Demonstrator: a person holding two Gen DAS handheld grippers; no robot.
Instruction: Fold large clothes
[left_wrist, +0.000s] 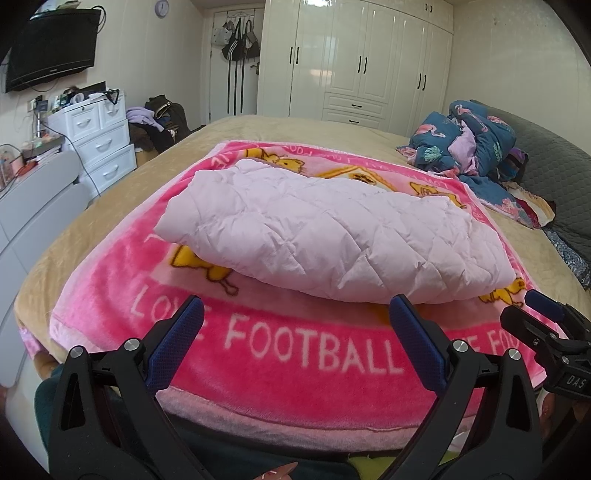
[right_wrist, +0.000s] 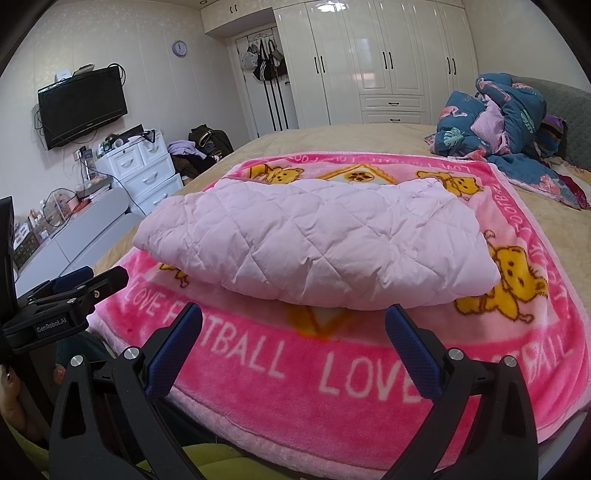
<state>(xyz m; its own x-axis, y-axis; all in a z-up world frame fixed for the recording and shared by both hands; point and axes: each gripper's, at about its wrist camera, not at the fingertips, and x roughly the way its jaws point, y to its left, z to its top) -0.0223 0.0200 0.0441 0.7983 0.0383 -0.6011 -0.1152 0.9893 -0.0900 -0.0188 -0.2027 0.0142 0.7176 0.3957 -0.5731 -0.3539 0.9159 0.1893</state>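
A pale pink quilted garment (left_wrist: 325, 229) (right_wrist: 317, 240) lies folded into a thick bundle in the middle of a bright pink cartoon blanket (left_wrist: 303, 354) (right_wrist: 369, 373). My left gripper (left_wrist: 295, 314) hangs open over the blanket's near edge, short of the bundle, with nothing between its blue pads. In its own view my right gripper (right_wrist: 293, 319) is likewise open and empty, just in front of the bundle. Each gripper shows in the other's view: the right one (left_wrist: 546, 317) at the right edge, the left one (right_wrist: 92, 278) at the left edge.
The blanket covers a tan bed (left_wrist: 295, 125). A heap of blue flowered bedding (left_wrist: 476, 147) (right_wrist: 509, 129) sits at the far right by a grey headboard (left_wrist: 561, 173). White drawers (left_wrist: 99, 144), a wall TV (right_wrist: 83, 105) and a white wardrobe (right_wrist: 369, 55) line the room.
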